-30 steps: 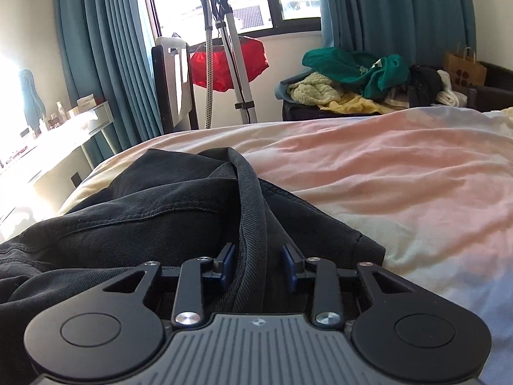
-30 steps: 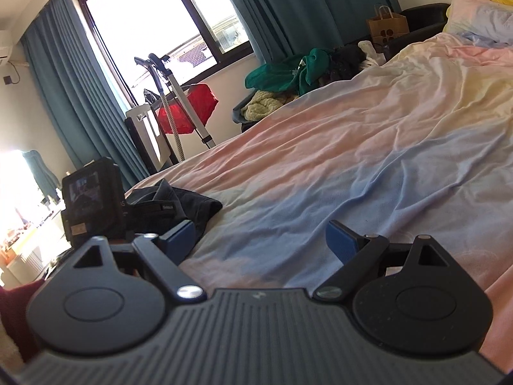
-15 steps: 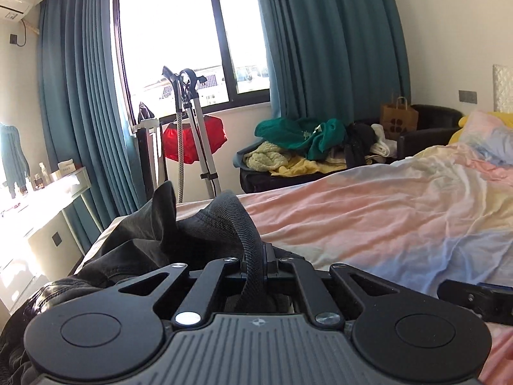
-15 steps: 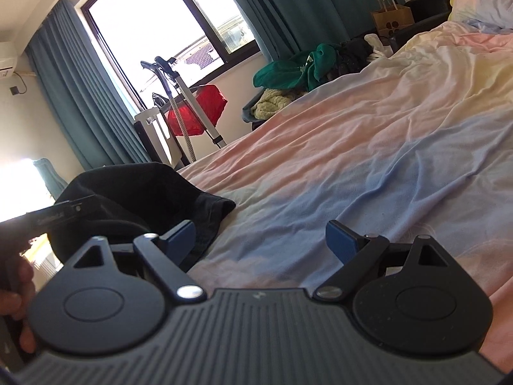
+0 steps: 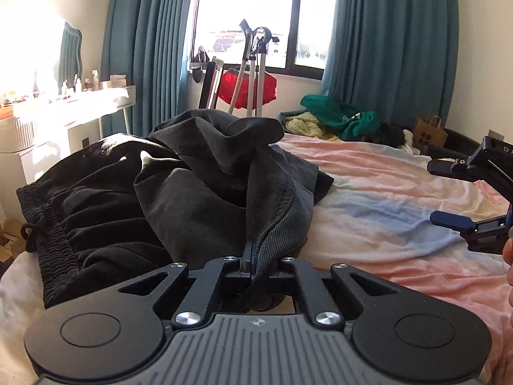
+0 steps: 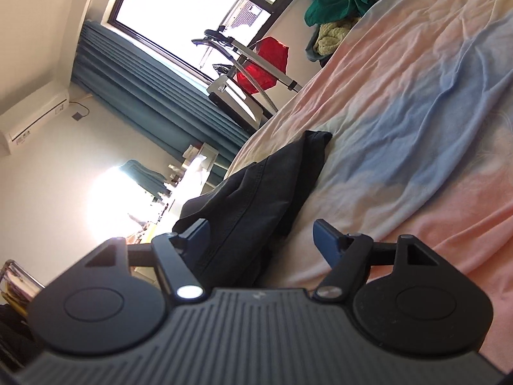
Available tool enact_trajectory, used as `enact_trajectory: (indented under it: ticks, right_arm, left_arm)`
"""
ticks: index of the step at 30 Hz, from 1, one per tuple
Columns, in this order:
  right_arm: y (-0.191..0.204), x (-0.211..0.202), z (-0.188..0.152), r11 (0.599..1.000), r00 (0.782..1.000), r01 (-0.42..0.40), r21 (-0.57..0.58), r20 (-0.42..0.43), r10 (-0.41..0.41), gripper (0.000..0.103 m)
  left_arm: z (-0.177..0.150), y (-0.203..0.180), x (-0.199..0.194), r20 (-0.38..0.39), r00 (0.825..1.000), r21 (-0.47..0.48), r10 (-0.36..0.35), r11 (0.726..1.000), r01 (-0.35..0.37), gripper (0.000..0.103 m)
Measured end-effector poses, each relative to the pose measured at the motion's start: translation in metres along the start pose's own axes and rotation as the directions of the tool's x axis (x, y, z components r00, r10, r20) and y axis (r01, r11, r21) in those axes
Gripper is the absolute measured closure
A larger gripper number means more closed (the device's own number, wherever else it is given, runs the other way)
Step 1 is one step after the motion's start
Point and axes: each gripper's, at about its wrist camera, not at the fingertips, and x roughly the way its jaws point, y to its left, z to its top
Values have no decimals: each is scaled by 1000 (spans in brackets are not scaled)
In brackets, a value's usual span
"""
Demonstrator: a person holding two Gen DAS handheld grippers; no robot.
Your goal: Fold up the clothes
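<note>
Two dark garments lie heaped on the bed (image 5: 384, 173), filling the left and centre of the left wrist view: a charcoal grey garment (image 5: 205, 199) with a ribbed edge, draped over black shorts (image 5: 96, 224) with a gathered elastic waistband. Neither is folded yet; both are rumpled, so the folding looks barely begun.

The left tongs (image 5: 253, 261) at lower centre are closed tight on the ribbed edge of the grey garment, which rises in a peak above them. The right tongs (image 6: 261, 235), seen in the tilted right wrist view, are closing, with a fold of the grey garment between their blue pads but not yet pinched.

One further pile of unsorted clothes (image 5: 340, 122), green and yellow, sits beyond the bed at centre right. Smoothing, folding and stacking all remain.
</note>
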Motion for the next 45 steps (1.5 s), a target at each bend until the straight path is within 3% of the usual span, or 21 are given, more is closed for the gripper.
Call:
enact_trajectory:
  ticks: [2,7,9,13,16,20,23,25,30,33,37,41,43,45]
  right_arm:
    - [5,20,9,1000,1000,-11,18,-8,11,41]
    - [-2,101,37,988,999,16,153,-41,-10,42]
    - [-3,135,44,986,998,28,167,-57,-18,49]
    - [-5,204,49,984,994,102,148,-64,-93,51]
    - [-20,247,56,966,985,171,193,-69,-161,51]
    - [-29,284,70,962,980,198,190,-46,-193,51]
    - [-21,303,79,957,964,264,120,9,-267,96]
    - [-5,308,81,953,952,299,35,48,-301,96]
    - [44,275,92,928,927,354,-119,177,-331,96]
    - [74,221,109,912,904,368,-179,300,-306,96]
    - [95,127,124,904,877,358,-234,418,-239,96]
    - [70,29,119,921,850,359,-150,460,-256,96]
    - [45,-15,105,927,845,373,-47,430,-318,96]
    - [17,-45,88,925,856,378,46,364,-368,96]
  left_arm:
    - [4,15,-2,48,999,-69,2,998,1,98]
    - [17,51,16,80,997,-212,18,977,-1,98]
    - [22,67,26,83,996,-257,35,966,-12,98]
    - [23,82,43,103,991,-231,81,971,-56,98]
    - [20,89,53,103,993,-240,50,971,-24,98]
    - [13,98,69,91,996,-265,16,964,9,97]
    - [10,104,76,87,996,-280,-16,959,40,97]
    - [9,105,79,89,996,-284,-31,957,55,97]
    - [12,104,79,103,993,-273,-56,959,82,98]
    - [13,100,74,118,989,-255,-87,960,115,98]
    - [15,82,61,129,982,-144,-141,977,159,98]
    - [20,59,32,167,959,17,-230,973,231,97]
    - [18,50,23,165,953,48,-255,967,251,97]
    - [15,43,18,144,953,51,-267,964,262,97]
